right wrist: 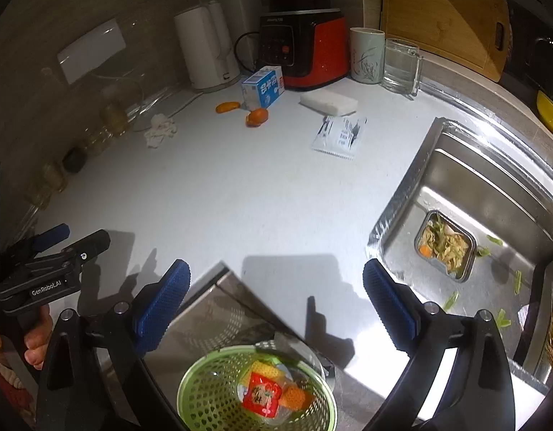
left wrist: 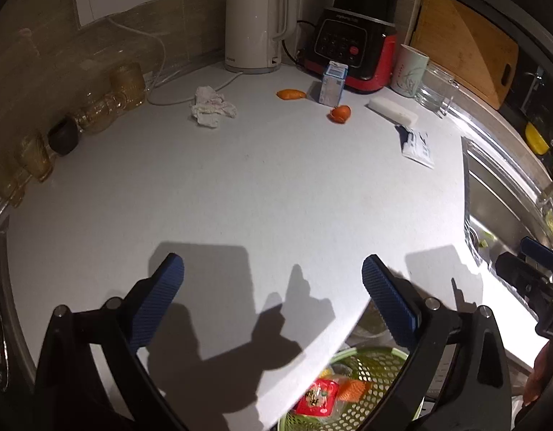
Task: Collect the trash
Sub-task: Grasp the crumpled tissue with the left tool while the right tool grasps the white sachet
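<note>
- Trash lies across the far half of the worktop (left wrist: 276,186): a crumpled tissue (left wrist: 212,106) far left, two orange peels (left wrist: 339,114) by a small carton (left wrist: 333,84), and a flat wrapper (right wrist: 339,136) far right, its long axis running near to far.
- The green basket (right wrist: 204,388) sits below the near edge, already holding scraps.
- Left claw (left wrist: 273,294) and right claw (right wrist: 276,294) both gape wide and empty, well short of everything.
- The tissue looks likelier for the left, the wrapper for the right.

My home kitchen: white countertop (right wrist: 240,194) w/ stainless steel sink (right wrist: 492,186), white electric kettle (left wrist: 255,25), red-and-black blender base (right wrist: 305,50), wooden cutting board (right wrist: 445,14) vs wall, clear glass mug (right wrist: 400,66) nearby.
</note>
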A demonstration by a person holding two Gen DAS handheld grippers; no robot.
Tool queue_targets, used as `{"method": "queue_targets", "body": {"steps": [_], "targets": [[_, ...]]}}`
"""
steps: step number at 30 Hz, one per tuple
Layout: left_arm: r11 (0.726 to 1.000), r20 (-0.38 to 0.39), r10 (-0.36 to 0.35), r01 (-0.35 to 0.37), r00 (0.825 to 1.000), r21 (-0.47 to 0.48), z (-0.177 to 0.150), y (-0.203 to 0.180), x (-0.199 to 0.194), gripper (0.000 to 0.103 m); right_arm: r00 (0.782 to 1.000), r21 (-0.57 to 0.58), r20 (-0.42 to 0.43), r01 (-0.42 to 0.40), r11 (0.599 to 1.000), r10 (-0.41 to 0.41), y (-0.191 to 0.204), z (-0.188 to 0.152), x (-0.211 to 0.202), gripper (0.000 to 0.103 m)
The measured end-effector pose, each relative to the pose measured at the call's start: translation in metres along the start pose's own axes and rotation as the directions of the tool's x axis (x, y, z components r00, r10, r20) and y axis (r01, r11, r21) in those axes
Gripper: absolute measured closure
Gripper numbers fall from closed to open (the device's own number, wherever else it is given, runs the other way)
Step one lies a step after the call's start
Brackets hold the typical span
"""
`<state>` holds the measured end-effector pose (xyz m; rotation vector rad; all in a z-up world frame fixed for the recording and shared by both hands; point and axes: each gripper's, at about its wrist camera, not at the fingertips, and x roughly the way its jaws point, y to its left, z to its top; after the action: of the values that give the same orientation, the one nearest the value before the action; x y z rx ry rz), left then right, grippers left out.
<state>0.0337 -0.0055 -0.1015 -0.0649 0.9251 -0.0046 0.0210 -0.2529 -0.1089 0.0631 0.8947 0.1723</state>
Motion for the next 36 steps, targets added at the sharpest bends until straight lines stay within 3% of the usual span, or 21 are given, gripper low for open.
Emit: {"method": "queue_targets", "body": {"steps": [9,18,28,36], "targets": [[0.997,0.008,0.033,-0.033,0.999,-0.076,0.089,0.039,0.091,0.008,0.995,0.048,-0.002,0.098,0.994,-0.098,-0.016,0.083,0.086,0.007],[0.98,-0.02,0.11,-0.112,0.994,-0.165,0.154,0.082,0.18,0.008,0.984,0.127,-0.03,0.176,0.976,-0.174,-0.042,0.131,0.163,0.004],[0.972,-0.078,0.135,-0.147,0.988,-0.182,0.189,0.091,0.234,0.008,0.979,0.245,-0.08,0.204,0.948,-0.189,-0.072,0.145,0.208,0.004],[0.972,-0.091,0.15,-0.164,0.984,-0.17,0.194,0.087,0.253,0.009,0.972,0.245,-0.095,0.233,0.941,-0.215,-0.082,0.148,0.223,0.004]]}}
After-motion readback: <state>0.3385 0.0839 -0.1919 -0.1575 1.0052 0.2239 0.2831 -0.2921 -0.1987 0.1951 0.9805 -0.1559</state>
